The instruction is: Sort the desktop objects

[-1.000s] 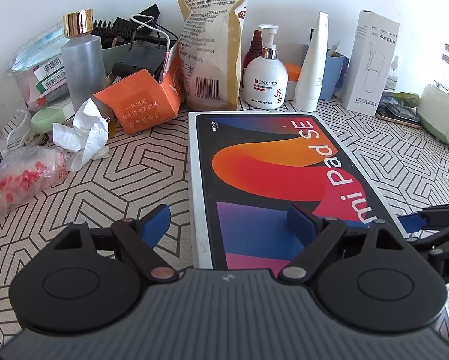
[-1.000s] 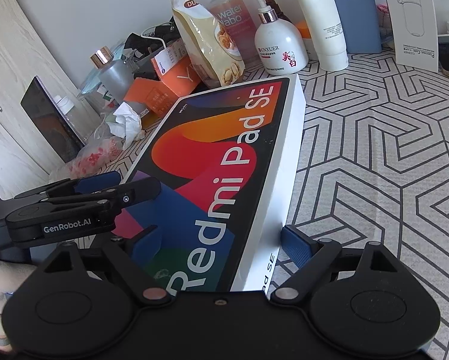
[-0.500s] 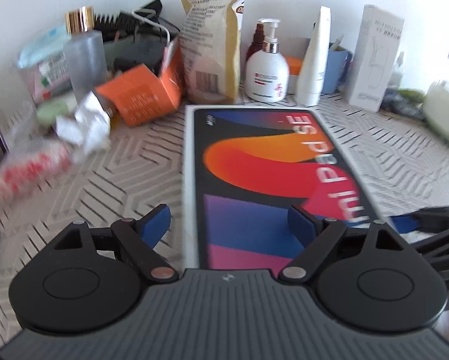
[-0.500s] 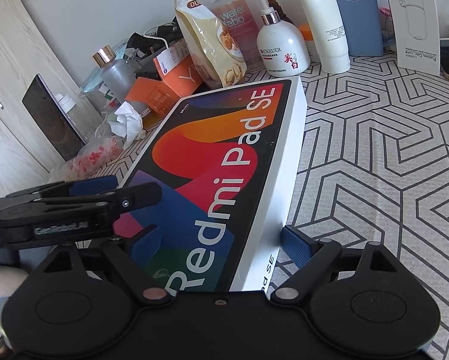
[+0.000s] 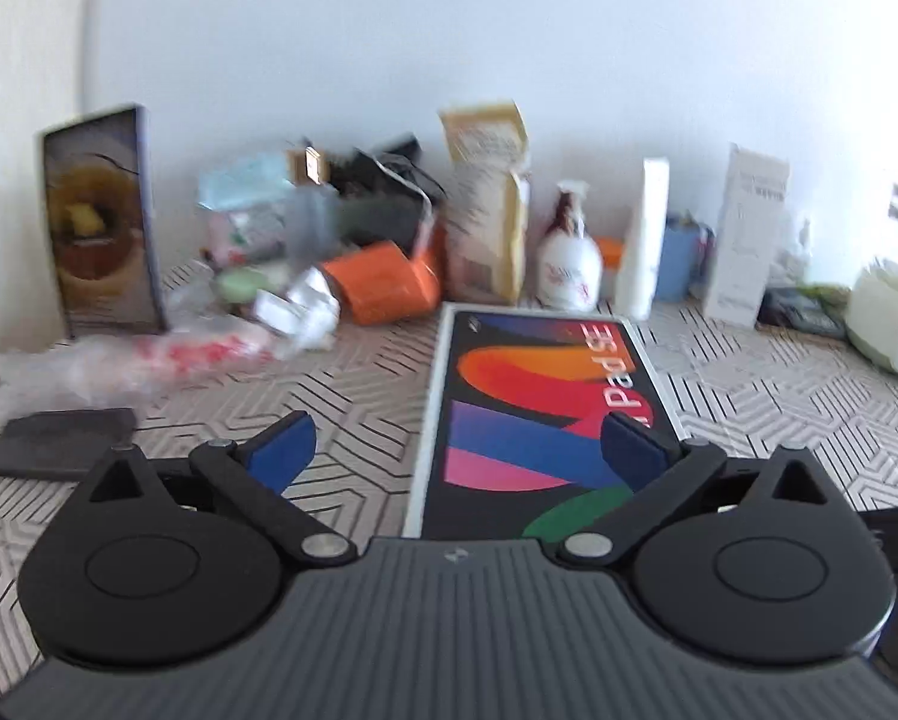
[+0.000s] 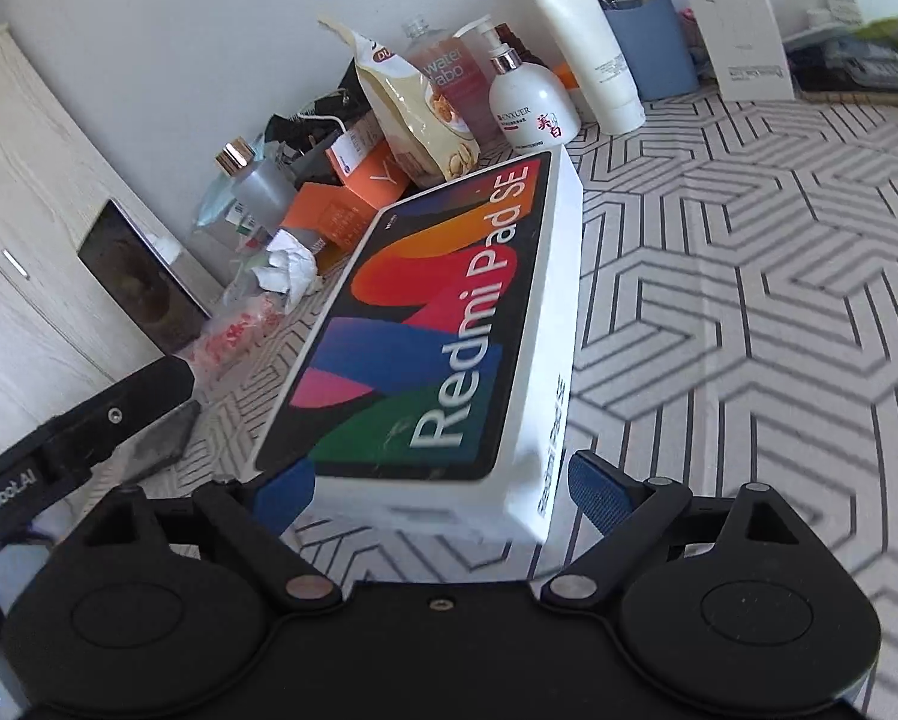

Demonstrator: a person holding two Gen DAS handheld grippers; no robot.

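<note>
A white Redmi Pad SE box (image 6: 449, 336) with a colourful lid lies flat on the patterned table; it also shows in the left wrist view (image 5: 538, 414). My right gripper (image 6: 443, 489) is open, its blue pads standing either side of the box's near end, a little back from it. My left gripper (image 5: 457, 450) is open and empty, raised above the table at the box's near left corner. Its black arm (image 6: 83, 426) shows at the left of the right wrist view.
Clutter lines the back wall: an orange carton (image 6: 329, 213), a snack pouch (image 6: 413, 102), a white pump bottle (image 6: 529, 99), a white tube (image 6: 580, 36), a blue cup (image 6: 652, 42), crumpled tissue (image 6: 290, 264). A tablet (image 5: 101, 222) leans at left; a dark phone (image 5: 62, 441) lies flat.
Both grippers have pulled back and up from the box. The left wrist view now takes in the leaning tablet and the dark phone. The box has stayed flat.
</note>
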